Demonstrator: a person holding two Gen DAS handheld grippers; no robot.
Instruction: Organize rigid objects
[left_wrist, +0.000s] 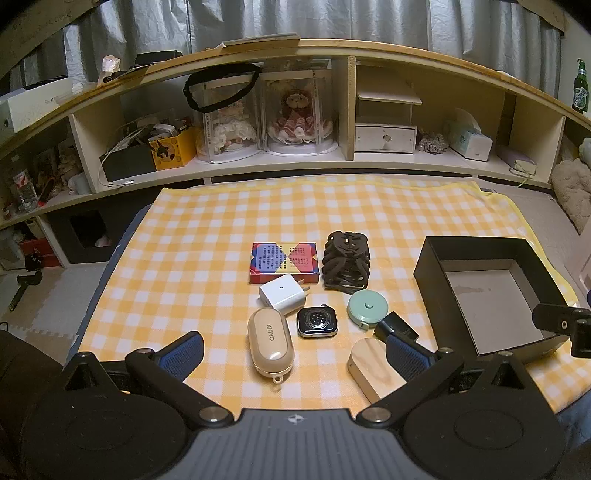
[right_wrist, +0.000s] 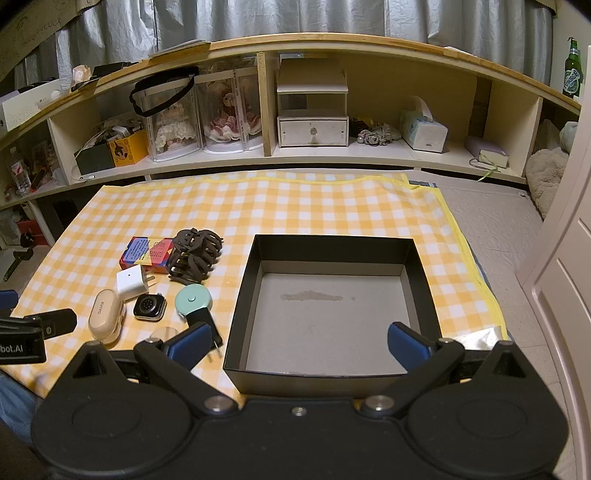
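Yellow-and-white checked cloth (left_wrist: 207, 236) covers the surface, and the small things sit clustered on it: a colourful card box (left_wrist: 283, 262), a dark hair claw (left_wrist: 346, 266) beside it, a white charger (left_wrist: 279, 293), a beige earbud case (left_wrist: 270, 341), a watch body (left_wrist: 317, 322), a mint tape measure (left_wrist: 367, 306), a black plug adapter (left_wrist: 397, 328) and a pale wooden block (left_wrist: 373, 369), partly hidden by a fingertip. To their right stands the open black box (right_wrist: 332, 243), seemingly with nothing in it. The left gripper (left_wrist: 295, 352) hovers over the cluster, fingers spread wide and holding nothing; the right gripper (right_wrist: 298, 341) hangs above the box's near edge, equally wide.
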